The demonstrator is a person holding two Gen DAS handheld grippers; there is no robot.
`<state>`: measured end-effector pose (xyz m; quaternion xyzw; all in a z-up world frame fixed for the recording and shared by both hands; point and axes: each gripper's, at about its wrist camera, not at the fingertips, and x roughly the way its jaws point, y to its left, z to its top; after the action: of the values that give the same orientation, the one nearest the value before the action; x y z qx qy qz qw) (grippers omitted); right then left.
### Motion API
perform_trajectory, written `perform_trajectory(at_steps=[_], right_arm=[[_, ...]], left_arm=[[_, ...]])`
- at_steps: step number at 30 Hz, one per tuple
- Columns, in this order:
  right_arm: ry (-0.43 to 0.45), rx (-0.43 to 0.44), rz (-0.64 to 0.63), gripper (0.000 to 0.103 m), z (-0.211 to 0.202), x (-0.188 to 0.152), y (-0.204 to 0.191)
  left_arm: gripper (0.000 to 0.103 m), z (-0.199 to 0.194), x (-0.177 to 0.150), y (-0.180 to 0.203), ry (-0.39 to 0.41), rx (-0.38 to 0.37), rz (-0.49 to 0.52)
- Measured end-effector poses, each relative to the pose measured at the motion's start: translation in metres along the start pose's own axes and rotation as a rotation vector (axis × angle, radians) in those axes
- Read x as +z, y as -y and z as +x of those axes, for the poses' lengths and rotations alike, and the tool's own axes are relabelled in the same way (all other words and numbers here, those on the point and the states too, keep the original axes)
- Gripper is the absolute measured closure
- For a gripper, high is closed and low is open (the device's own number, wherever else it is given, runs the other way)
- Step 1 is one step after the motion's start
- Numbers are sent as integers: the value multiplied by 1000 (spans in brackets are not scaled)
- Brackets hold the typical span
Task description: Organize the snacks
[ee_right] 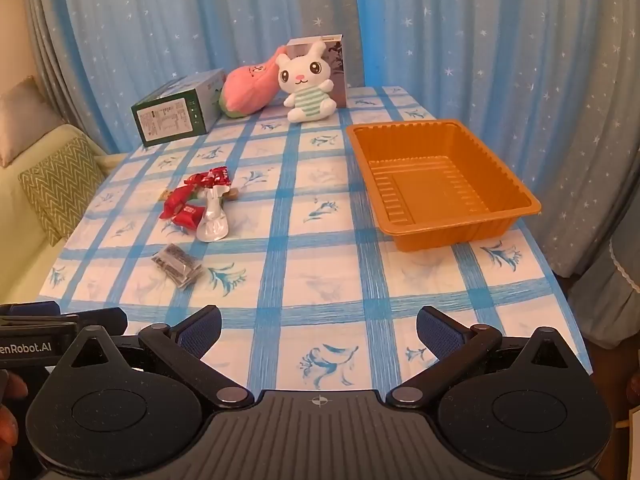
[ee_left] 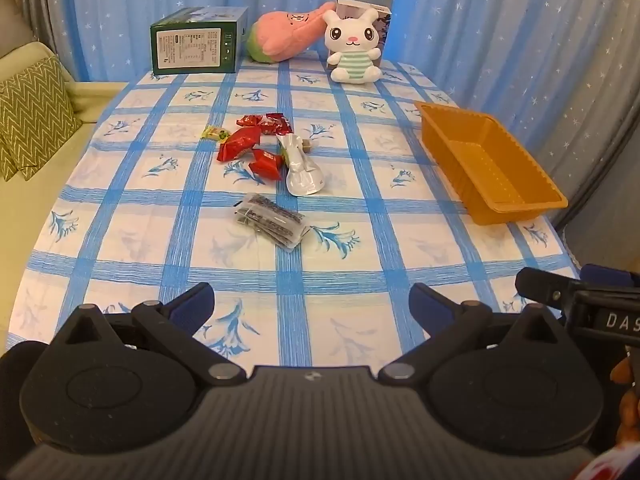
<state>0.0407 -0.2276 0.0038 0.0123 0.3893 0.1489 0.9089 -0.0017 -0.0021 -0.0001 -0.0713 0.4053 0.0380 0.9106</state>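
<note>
Several snacks lie in a loose pile mid-table: red wrapped candies (ee_left: 244,144) (ee_right: 178,200), a small yellow-green candy (ee_left: 215,133), a silver pouch (ee_left: 303,168) (ee_right: 213,218) and a dark clear packet (ee_left: 272,220) (ee_right: 177,266). An empty orange tray (ee_left: 516,204) (ee_right: 472,232) stands at the right. My left gripper (ee_left: 311,304) is open and empty above the near table edge. My right gripper (ee_right: 319,330) is open and empty, also near the front edge, the tray ahead to its right.
A green box (ee_left: 196,42) (ee_right: 176,114), a pink plush (ee_left: 286,36) (ee_right: 248,92), a white rabbit plush (ee_left: 352,44) (ee_right: 308,88) and a small carton behind it stand at the far edge. A sofa with a zigzag cushion (ee_left: 32,116) (ee_right: 60,184) is left. Blue curtains hang behind.
</note>
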Motion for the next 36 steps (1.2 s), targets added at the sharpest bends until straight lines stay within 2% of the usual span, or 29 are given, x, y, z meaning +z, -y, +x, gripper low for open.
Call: perform_trajectory(at_steps=[8, 10, 36], right_arm=[[-1, -6, 8, 0, 1, 0, -2], [-5, -2, -2, 0, 2, 0, -3], [-4, -4, 1, 0, 1, -1, 0]], left_arm=[[0, -9, -6, 7, -7, -4, 9], [0, -2, 2, -6, -13, -7, -21], [0, -1, 1, -2, -13, -6, -30]])
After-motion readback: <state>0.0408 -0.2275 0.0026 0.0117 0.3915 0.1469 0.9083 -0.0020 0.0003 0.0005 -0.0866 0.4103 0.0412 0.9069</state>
